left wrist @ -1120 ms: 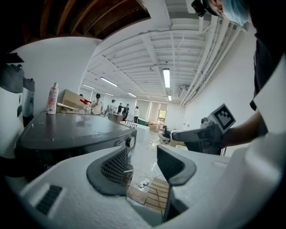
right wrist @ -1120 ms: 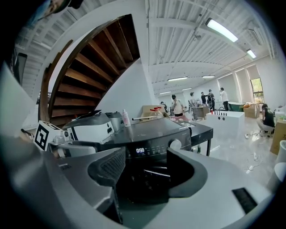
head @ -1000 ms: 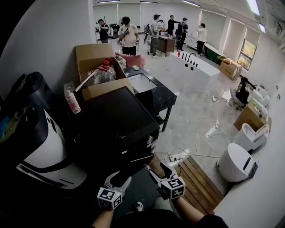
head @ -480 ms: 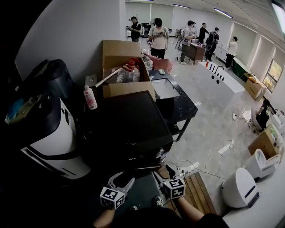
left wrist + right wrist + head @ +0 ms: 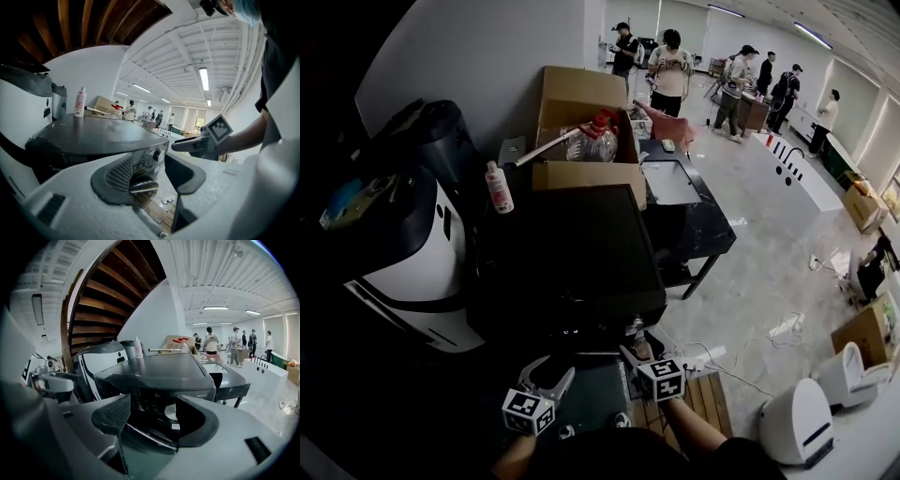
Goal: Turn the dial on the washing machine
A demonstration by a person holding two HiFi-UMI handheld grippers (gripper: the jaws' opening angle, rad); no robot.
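Note:
The black washing machine (image 5: 567, 248) stands in front of me. Its round silver dial (image 5: 159, 153) sits on the front control panel. In the right gripper view the dial (image 5: 170, 412) shows close ahead, half hidden behind the right jaw. My right gripper (image 5: 634, 351) is open and points at the panel, with nothing pressed between its jaws (image 5: 152, 411). My left gripper (image 5: 553, 373) hangs lower left of it, open and empty (image 5: 150, 176), a short way off the machine's front. The right gripper (image 5: 199, 142) also shows in the left gripper view, level with the dial.
A white and black appliance (image 5: 412, 272) stands against the machine's left side. A spray bottle (image 5: 498, 187) and a cardboard box (image 5: 581, 122) are behind it, and a black sink table (image 5: 694, 220) to its right. A wooden platform (image 5: 708, 394) lies at my feet. Several people stand far back.
The head view has swung, so the machine and room sit further right and higher. Both grippers stay low before the machine's front; the right one is slightly nearer the panel.

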